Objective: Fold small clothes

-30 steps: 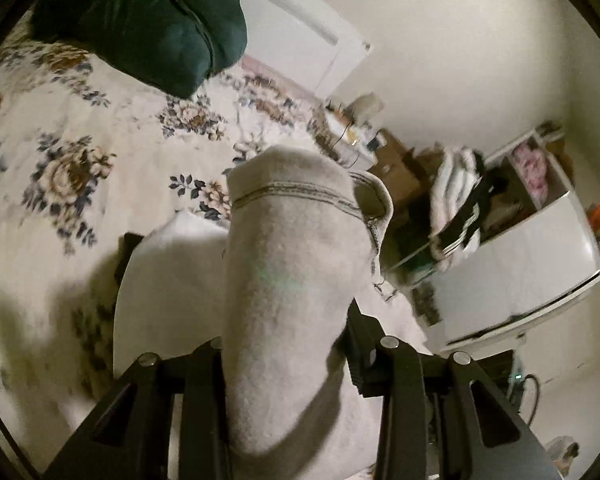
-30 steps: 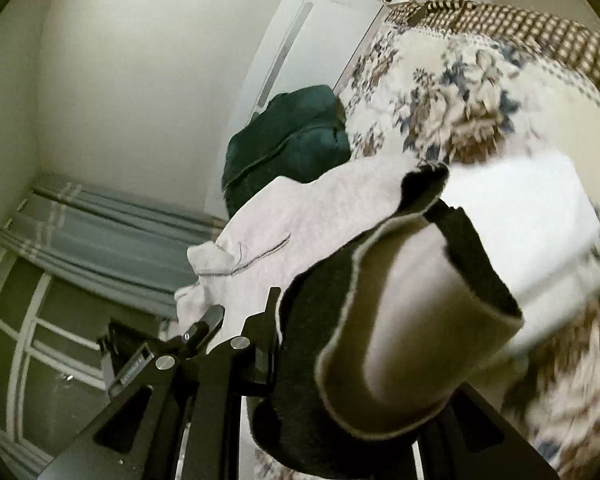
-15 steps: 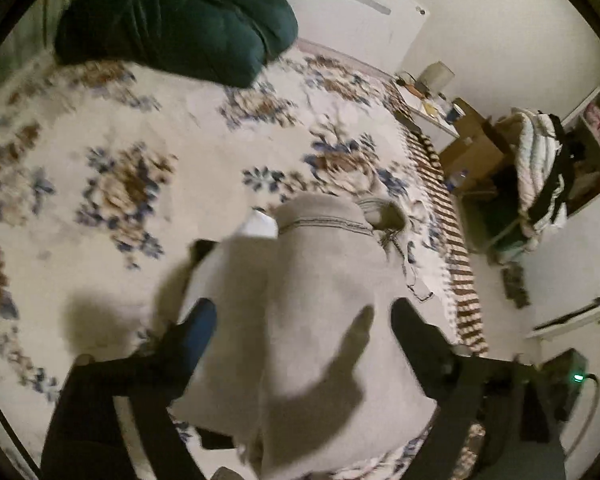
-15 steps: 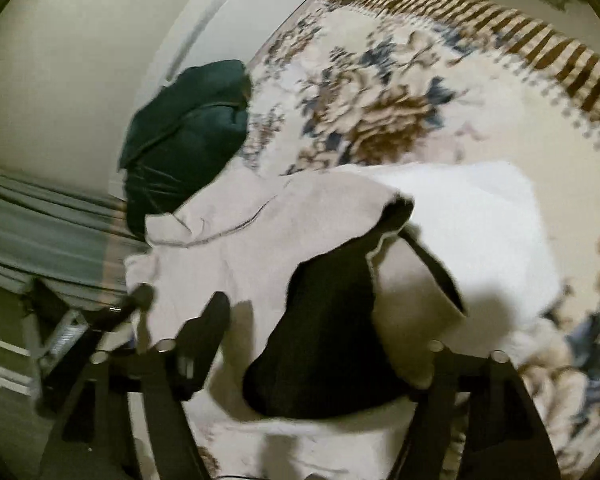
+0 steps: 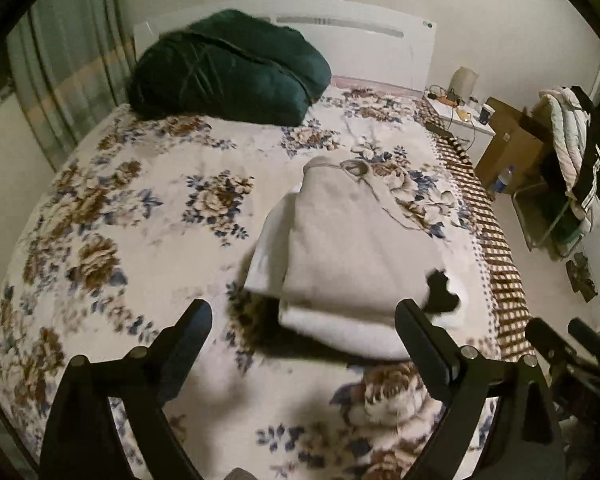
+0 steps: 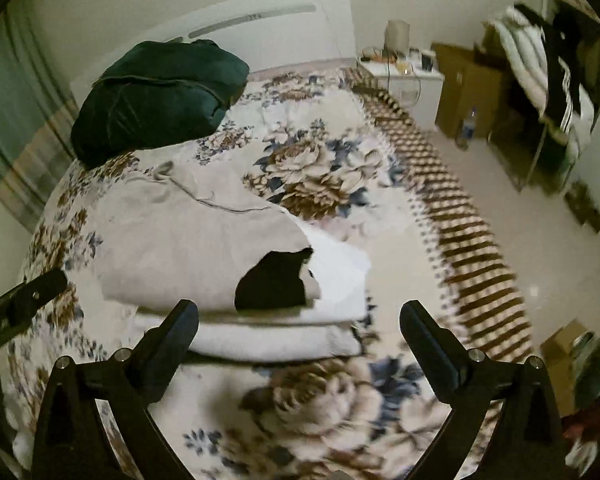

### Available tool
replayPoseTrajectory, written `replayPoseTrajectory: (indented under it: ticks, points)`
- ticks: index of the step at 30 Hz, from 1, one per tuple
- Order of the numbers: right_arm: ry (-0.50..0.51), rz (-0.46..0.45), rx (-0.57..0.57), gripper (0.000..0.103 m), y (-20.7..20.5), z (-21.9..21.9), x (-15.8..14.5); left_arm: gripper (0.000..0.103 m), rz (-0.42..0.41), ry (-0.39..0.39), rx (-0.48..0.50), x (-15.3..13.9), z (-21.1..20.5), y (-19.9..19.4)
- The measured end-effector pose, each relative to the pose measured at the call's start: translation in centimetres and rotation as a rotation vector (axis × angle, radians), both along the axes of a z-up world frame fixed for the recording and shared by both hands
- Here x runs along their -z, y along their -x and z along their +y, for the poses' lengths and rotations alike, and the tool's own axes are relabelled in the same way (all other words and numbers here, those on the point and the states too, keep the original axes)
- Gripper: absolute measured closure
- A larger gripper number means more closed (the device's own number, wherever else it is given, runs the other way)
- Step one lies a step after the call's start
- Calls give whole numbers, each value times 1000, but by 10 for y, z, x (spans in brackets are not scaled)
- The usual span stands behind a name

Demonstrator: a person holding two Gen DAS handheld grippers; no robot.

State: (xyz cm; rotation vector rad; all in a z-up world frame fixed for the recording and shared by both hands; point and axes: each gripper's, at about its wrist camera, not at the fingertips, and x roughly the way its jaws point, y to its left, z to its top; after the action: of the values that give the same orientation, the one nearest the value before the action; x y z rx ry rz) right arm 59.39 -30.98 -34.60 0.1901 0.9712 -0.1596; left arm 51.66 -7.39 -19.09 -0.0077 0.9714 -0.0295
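A beige garment lies folded on the floral bedspread, on top of a folded white cloth. A black patch shows at its near right corner. My left gripper hovers over the pile's near edge, jaws wide open and holding nothing. In the right wrist view the same beige garment, black patch and white cloth lie just ahead of my right gripper. Its jaws are opening, with nothing pinched between them. The two grippers hang side by side.
A dark green bundle sits at the head of the bed by the white headboard. The bed's checked edge runs along the right. Beyond it are a nightstand, cardboard boxes and a rack of clothes. Curtains hang at the left.
Both grippers were shut on the beige garment; they have let go, opened wide and drawn back and up. The garment now lies flat on the white cloth.
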Motion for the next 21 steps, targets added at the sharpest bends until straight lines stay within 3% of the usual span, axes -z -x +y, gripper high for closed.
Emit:
replayPoseTrajectory:
  ticks: [12, 21]
  points:
    - [105, -167, -31, 1, 176, 24, -152, 9, -137, -17, 1, -116, 8, 157]
    - [152, -261, -47, 1, 318, 64, -244, 9, -216, -47, 26, -172, 22, 255]
